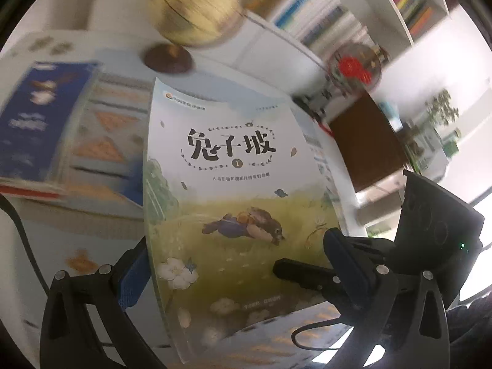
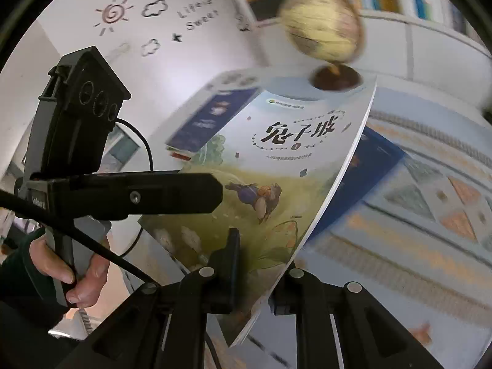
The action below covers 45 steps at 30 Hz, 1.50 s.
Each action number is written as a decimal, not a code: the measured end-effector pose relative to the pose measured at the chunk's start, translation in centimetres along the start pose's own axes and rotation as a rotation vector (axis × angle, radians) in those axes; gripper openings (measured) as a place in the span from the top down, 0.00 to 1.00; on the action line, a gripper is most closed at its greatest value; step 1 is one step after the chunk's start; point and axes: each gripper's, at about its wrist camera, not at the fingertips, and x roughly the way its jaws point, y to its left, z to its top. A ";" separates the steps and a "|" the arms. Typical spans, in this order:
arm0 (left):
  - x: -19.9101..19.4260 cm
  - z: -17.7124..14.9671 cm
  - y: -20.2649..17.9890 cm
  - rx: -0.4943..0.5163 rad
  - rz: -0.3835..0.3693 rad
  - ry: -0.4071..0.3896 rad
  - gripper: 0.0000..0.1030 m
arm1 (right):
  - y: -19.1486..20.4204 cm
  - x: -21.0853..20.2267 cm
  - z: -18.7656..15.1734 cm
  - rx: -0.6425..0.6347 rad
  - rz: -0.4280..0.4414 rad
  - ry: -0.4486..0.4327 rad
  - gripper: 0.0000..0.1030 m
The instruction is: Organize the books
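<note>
Rabbit book: lifted clear of bench.
Right tongs: clenched on its lower edge.
Left tongs: straddling it; grip unclear.

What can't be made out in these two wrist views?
- Left wrist: bookshelf spines and blue book, blurred.
- Left wrist: rabbit book's bottom edge, cut off behind the left gripper.
- Right wrist: globe markings, blurred; right gripper's far finger, hidden behind the book.

Globe and book stack crowd the tabletop.
</note>
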 end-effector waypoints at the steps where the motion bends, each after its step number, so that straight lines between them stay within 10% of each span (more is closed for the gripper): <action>1: -1.2 0.5 1.1 0.001 0.011 -0.019 0.02 | 0.9 0.7 0.7 -0.010 0.007 -0.005 0.87; 10: -7.2 6.6 12.4 -0.017 0.072 -0.101 0.02 | 8.6 9.5 9.5 -0.081 0.021 -0.047 0.86; 21: -5.8 11.9 23.2 -0.069 0.034 -0.067 0.02 | 10.7 21.5 15.8 0.026 0.016 0.002 0.85; 45: -4.9 9.5 29.1 -0.237 -0.018 -0.019 0.02 | 8.4 27.1 16.6 0.245 -0.021 0.147 0.68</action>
